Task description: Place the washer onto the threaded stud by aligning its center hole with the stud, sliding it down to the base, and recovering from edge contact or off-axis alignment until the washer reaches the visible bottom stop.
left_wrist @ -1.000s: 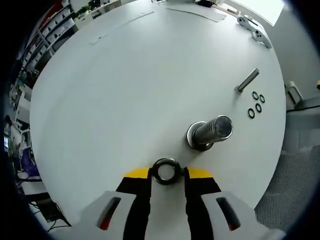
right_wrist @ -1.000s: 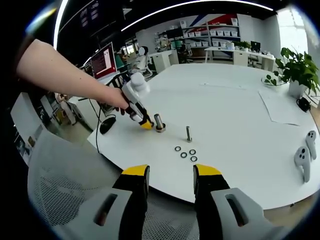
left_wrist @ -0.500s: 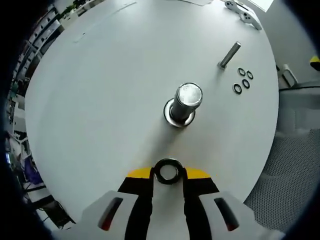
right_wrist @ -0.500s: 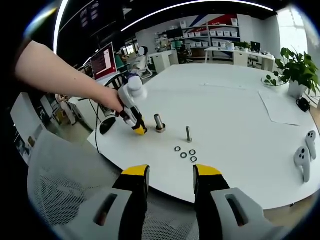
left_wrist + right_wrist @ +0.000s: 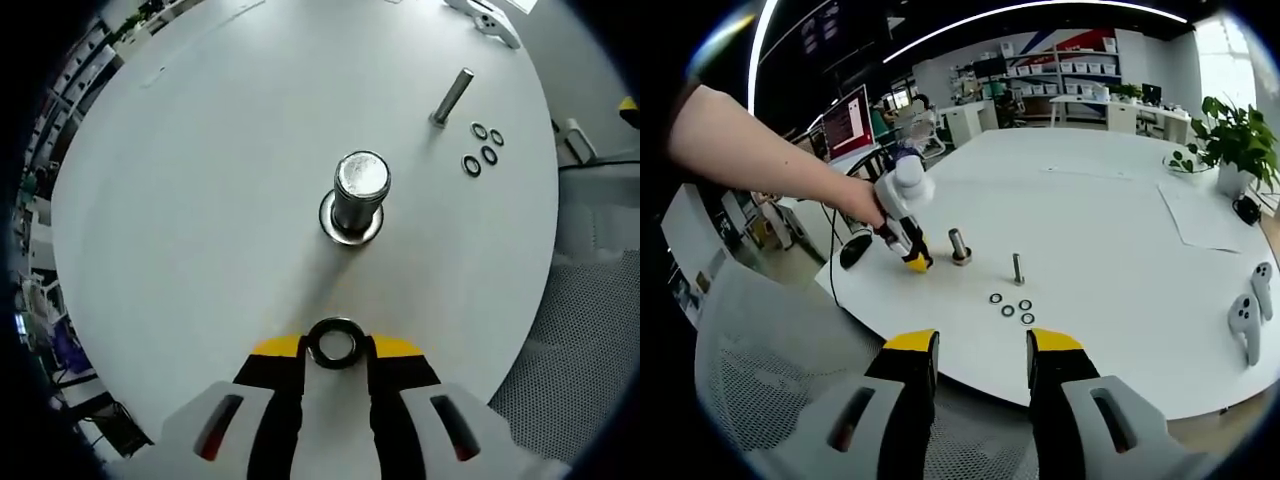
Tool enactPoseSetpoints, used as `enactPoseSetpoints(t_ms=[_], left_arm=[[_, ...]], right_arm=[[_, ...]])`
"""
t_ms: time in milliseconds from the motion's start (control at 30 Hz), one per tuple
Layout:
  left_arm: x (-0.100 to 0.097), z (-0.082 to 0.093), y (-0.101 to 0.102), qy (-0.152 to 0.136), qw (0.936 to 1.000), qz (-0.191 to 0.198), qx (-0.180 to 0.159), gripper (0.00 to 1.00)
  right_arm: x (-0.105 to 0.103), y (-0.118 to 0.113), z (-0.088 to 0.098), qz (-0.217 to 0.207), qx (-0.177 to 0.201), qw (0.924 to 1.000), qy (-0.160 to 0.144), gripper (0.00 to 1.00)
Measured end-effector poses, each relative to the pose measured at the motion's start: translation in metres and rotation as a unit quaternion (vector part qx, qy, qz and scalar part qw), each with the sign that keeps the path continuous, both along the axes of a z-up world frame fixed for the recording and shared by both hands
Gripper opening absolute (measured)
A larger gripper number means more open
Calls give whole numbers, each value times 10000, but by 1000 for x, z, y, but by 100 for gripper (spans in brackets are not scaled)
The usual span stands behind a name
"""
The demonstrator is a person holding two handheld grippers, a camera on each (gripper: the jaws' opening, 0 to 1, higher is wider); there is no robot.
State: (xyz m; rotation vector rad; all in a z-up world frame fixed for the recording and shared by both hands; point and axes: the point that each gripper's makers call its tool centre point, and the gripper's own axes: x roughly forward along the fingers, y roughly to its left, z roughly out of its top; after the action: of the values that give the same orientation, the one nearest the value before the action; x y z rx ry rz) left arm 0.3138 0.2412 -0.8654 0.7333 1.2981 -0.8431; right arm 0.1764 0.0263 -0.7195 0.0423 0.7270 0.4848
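1. Hidden detail: in the left gripper view, the thread on the stud (image 5: 357, 196) cannot be made out; the shaft reads as smooth grey metal. In the right gripper view, the washer at the left gripper (image 5: 916, 261) is too small to resolve.
2. Cut-off detail: the bodies of both grippers run out of view at the bottom edge. The two white controllers (image 5: 1250, 312) lie near the right border of the right gripper view.
3. Stud orientation: the stud stands upright on the table (image 5: 200, 180), its long axis vertical. The flat top face points toward the left gripper's camera, and a wider collar rings the base.
4. Washer (image 5: 335, 342) orientation: its flat face is turned toward the camera, with the center hole open and visible.
5. Washer position: it sits between the yellow tips of the left gripper (image 5: 335, 345), touching both jaws. It is held short of the stud and apart from it, nearer the table edge.
6. Left jaws: closed on the washer's outer rim, pinching it.
7. Right gripper (image 5: 981, 345): jaws spread apart with nothing between them, held off the near edge of the table.
8. Other items: a thin bolt (image 5: 451, 97) stands beyond the stud; three spare washers (image 5: 482, 148) lie just beside it.
9. A person's hand (image 5: 855, 205) holds the left gripper.
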Motion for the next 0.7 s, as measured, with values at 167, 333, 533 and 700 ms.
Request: enactPoseSetpoints(t_ms=[167, 333, 533, 700], left_arm=[[-1, -2, -2, 35, 9998, -188, 59, 25], [-2, -2, -2, 50, 9997, -205, 87, 26], [2, -1, -1, 3, 10000, 24, 34, 22], [2, -2, -2, 14, 10000, 7, 32, 21]], right_arm=[[0, 0, 0, 8, -3, 10000, 3, 38], [0, 0, -1, 18, 0, 10000, 5, 38], [0, 0, 0, 22, -8, 10000, 12, 38], [0, -1, -1, 2, -14, 10000, 14, 37]])
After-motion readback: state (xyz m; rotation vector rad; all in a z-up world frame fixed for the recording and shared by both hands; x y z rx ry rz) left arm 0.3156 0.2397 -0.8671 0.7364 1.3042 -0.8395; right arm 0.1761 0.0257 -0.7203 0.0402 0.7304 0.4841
